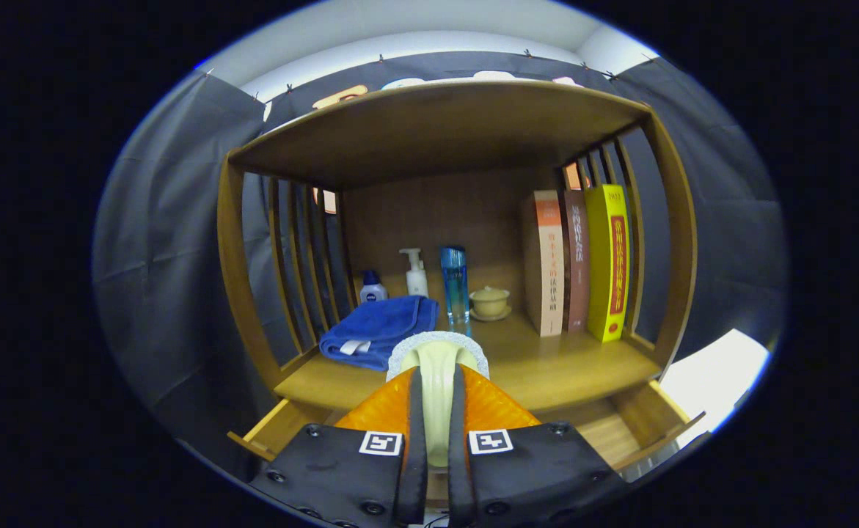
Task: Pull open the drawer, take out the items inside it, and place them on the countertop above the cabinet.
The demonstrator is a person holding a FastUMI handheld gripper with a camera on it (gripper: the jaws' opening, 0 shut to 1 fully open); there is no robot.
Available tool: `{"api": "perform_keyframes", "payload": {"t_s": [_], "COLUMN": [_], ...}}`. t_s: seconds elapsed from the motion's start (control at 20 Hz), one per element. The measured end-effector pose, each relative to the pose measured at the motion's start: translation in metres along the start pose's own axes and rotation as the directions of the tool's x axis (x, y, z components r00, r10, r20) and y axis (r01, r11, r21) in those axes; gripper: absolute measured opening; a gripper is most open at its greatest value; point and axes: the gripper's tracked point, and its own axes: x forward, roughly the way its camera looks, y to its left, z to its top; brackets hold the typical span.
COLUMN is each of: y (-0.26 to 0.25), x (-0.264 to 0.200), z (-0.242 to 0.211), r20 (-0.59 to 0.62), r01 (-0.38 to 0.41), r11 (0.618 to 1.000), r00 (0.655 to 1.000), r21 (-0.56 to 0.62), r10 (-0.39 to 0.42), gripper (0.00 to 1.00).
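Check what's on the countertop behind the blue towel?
Behind the blue towel: a small dark-blue bottle and a white pump bottle. Their bases are hidden by the towel. The gripper holds a pale brush, both fingers on it.

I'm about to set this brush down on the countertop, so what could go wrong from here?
The gripper is shut on the brush, whose head sits close to the blue towel and the tall blue bottle; pushing forward might topple the bottle. The open drawer juts out below, so lowering could bump it.
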Motion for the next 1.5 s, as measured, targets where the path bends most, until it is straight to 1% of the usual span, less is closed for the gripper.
{"api": "perform_keyframes", "payload": {"t_s": [0.1,0.25,0.4,0.55,0.75,0.85,0.95,1.0,1.05,1.2,1.25,1.4,1.5], "y": [0.005,0.001,-0.012,-0.02,-0.032,-0.03,-0.034,-0.035,-0.035,-0.035,-0.036,-0.036,-0.037], "x": [0.021,0.06,0.099,0.126,0.151,0.156,0.167,0.17,0.171,0.178,0.18,0.18,0.182], "z": [0.017,0.02,-0.007,-0.046,-0.07,-0.085,-0.085,-0.087,-0.089,-0.096,-0.1,-0.11,-0.109], "r20": [-0.023,-0.065,-0.152,-0.27,-0.353,-0.399,-0.385,-0.393,-0.405,-0.411,-0.416,-0.433,-0.42], "r01": [-0.011,0.011,0.048,0.05,0.077,0.077,0.095,0.095,0.091,0.087,0.088,0.093,0.099], "r11": [1.0,0.999,0.998,0.998,0.996,0.996,0.994,0.994,0.994,0.994,0.994,0.994,0.994], "r00": [1.0,0.998,0.987,0.961,0.931,0.913,0.917,0.913,0.908,0.906,0.903,0.895,0.901], "r21": [-0.009,-0.035,-0.032,-0.026,-0.053,-0.051,-0.055,-0.062,-0.066,-0.063,-0.065,-0.053,-0.054], "r10": [0.011,-0.013,-0.052,-0.055,-0.091,-0.091,-0.109,-0.112,-0.11,-0.105,-0.107,-0.107,-0.112], "gripper": [0.2,0.2,0.2,0.2,0.2,0.2,0.21,0.21,0.24,0.28,0.32,0.33,0.33]}}
